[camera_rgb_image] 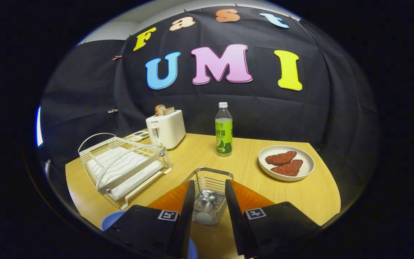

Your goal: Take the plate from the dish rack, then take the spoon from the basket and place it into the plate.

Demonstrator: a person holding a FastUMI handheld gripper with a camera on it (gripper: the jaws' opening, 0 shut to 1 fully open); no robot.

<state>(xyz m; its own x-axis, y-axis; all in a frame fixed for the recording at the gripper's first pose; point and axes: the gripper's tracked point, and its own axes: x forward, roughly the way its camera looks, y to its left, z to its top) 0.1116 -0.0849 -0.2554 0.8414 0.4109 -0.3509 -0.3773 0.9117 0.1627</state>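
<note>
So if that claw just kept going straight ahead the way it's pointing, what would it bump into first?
Most likely the wire basket, which sits between and just ahead of the open claw fingers, with the spoon inside it. Farther along stands the green-labelled bottle, though depth is hard to judge here.

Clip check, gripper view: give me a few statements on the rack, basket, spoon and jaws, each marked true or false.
1. The dish rack holds no plate. True.
2. The spoon lies in the wire basket. True.
3. The gripper has its jaws shut on the spoon. False: they stand open on either side of the basket, touching nothing.
4. The white plate carries the spoon. False: it carries two reddish-brown slices.
5. The toaster has toast in it. True.
6. The bottle lies on its side. False: it stands upright.
</note>
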